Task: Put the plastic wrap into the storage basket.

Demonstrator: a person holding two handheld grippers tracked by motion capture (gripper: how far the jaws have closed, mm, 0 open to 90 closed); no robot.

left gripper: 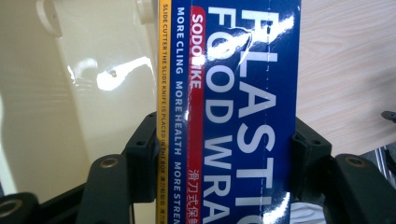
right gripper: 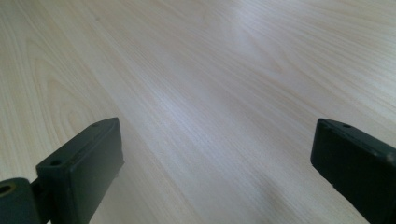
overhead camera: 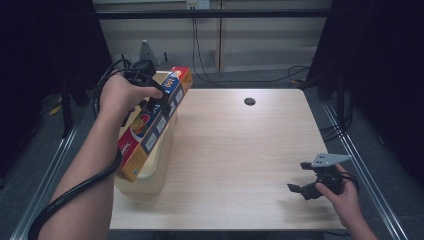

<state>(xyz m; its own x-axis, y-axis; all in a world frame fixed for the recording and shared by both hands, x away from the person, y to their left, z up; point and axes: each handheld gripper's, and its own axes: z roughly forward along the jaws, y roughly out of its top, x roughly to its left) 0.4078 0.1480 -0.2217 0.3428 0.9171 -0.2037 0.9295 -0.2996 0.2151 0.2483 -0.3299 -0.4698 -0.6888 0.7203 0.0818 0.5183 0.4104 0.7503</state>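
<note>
Overhead, the left gripper (overhead camera: 159,96) pinches a plastic wrap box (overhead camera: 152,125) above a cream bin (overhead camera: 150,177) at nine o'clock; the right gripper (overhead camera: 306,181) rests spread at four o'clock. Its own view reads the box's lettering (left gripper: 233,116). The right gripper view shows bare table (right gripper: 210,84).

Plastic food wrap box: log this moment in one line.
left gripper shut on plastic food wrap box | over cream bin | right gripper open, idle

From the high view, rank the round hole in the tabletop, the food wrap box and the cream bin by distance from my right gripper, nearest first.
Measured from the right gripper:
1. Round hole, toward the table's far edge, near the middle.
2. Cream bin, at the left edge, under the box.
3. Food wrap box, at the left, clamped in the left gripper.
The hole and bin are nearly tied.
</note>
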